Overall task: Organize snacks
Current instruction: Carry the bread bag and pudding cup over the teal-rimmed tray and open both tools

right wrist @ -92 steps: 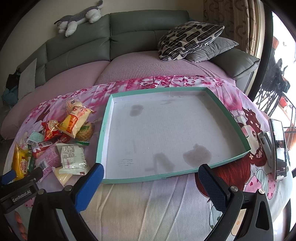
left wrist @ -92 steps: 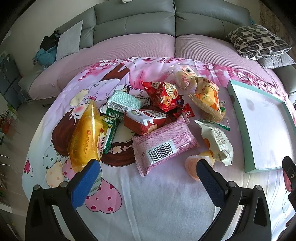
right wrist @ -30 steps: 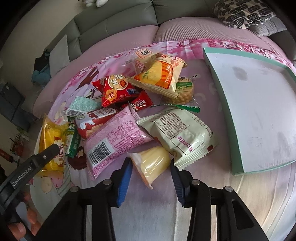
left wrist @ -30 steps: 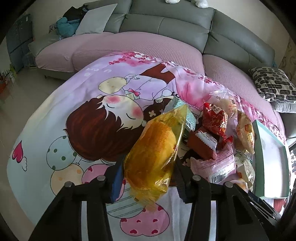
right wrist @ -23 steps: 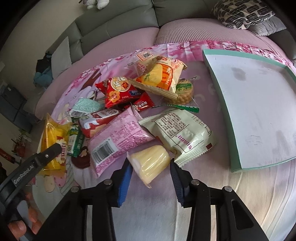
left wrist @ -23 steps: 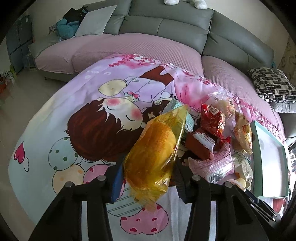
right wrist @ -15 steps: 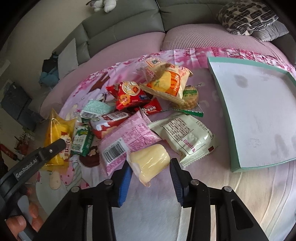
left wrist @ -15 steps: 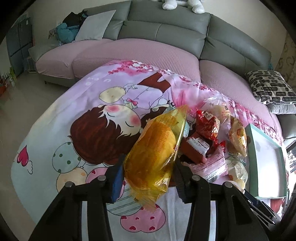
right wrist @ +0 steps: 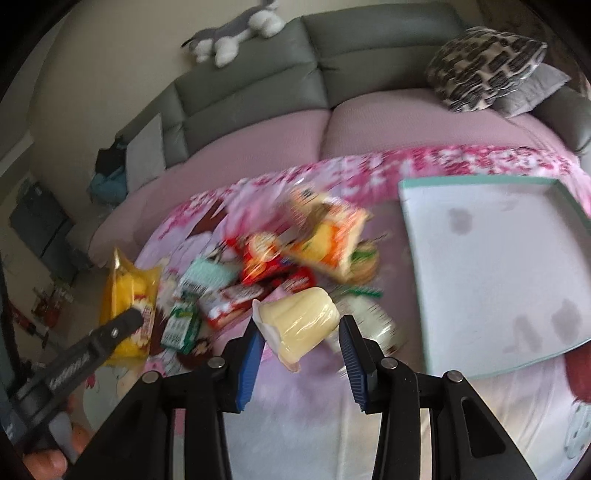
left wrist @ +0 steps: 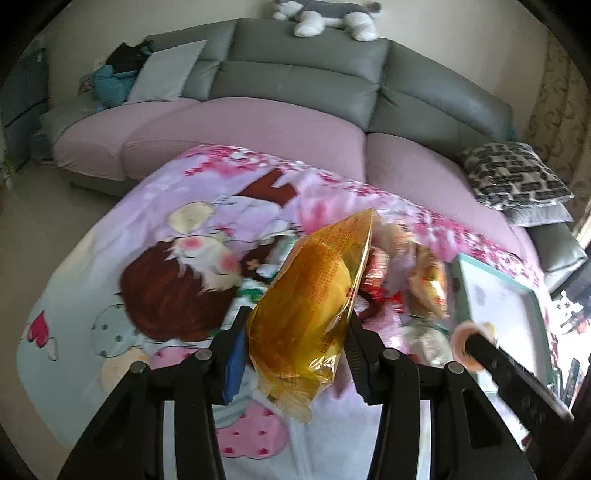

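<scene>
Grey sectional sofa (left wrist: 303, 85) with pink seat covers at far side, plush husky toy (right wrist: 236, 31) on its back, patterned black-and-white cushion (right wrist: 484, 70) far right. Near it a surface draped in a pink cartoon-print cloth (left wrist: 147, 236). On the right of the cloth lies the shallow teal-rimmed white tray (right wrist: 495, 273), nothing visible in it, likely the drop spot. Left of the tray, a loose pile of mixed snack packets (right wrist: 280, 266), blurred: orange, red, mint and pink wrappers, not all readable. Left gripper (left wrist: 295, 354): fingers clamped on a large yellow-orange crinkly plastic bread bag (left wrist: 314, 302), held off the cloth, long axis running away from the fingers toward the far side, tail end hanging near. Right gripper (right wrist: 301, 350): fingers pinched on a small pale yellow jelly cup in clear film (right wrist: 295, 325), also held above the cloth, lying sideways across the gap. Key relation: the tray sits to the right of both loads; the right gripper is closer to it, just left of its near-left corner, with the left gripper well to the left beyond the pile. Judgement: jelly cup should go rightward first, and the bread bag needs a longer carry over the pile. Risk: the slack bag could brush packets.
</scene>
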`<state>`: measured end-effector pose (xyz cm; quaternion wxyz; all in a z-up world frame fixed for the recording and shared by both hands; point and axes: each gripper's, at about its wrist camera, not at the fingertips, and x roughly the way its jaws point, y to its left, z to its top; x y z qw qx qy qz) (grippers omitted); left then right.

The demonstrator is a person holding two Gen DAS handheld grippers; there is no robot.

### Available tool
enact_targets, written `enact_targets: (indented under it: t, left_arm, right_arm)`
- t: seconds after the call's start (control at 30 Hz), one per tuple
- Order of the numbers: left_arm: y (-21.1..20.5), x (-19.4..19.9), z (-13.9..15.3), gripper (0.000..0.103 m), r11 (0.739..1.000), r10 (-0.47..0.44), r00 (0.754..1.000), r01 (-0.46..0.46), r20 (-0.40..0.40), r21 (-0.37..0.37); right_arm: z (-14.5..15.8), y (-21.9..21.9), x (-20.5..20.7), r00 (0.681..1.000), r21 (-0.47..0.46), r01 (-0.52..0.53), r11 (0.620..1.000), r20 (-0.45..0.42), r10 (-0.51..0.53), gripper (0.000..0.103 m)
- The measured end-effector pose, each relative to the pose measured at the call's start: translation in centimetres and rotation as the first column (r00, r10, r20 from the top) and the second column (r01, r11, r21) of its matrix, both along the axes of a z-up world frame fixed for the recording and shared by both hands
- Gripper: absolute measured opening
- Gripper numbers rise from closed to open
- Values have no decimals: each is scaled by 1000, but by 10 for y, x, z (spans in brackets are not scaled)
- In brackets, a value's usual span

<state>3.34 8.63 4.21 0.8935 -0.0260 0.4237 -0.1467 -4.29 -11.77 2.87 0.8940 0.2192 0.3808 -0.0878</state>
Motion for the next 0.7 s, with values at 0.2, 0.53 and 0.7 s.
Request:
enact_targets:
  t: [0.2,0.53,0.7]
  left_arm:
    - [-31,-8,6,49,996,-85,996,85,13,-2]
    - [-99,-6,13,49,973,-229,973,229,-7,5]
    - [-145,4,7,49,948,-317,948,316,-33,-23]
  right_arm:
    - [13,-41,-9,993,-15,110,994,34,-110,44]
    - [14,-104,-23,969,-2,243,970,37,-242,44]
    - [7,-127,-24,957,-8,289,957,19,-288,44]
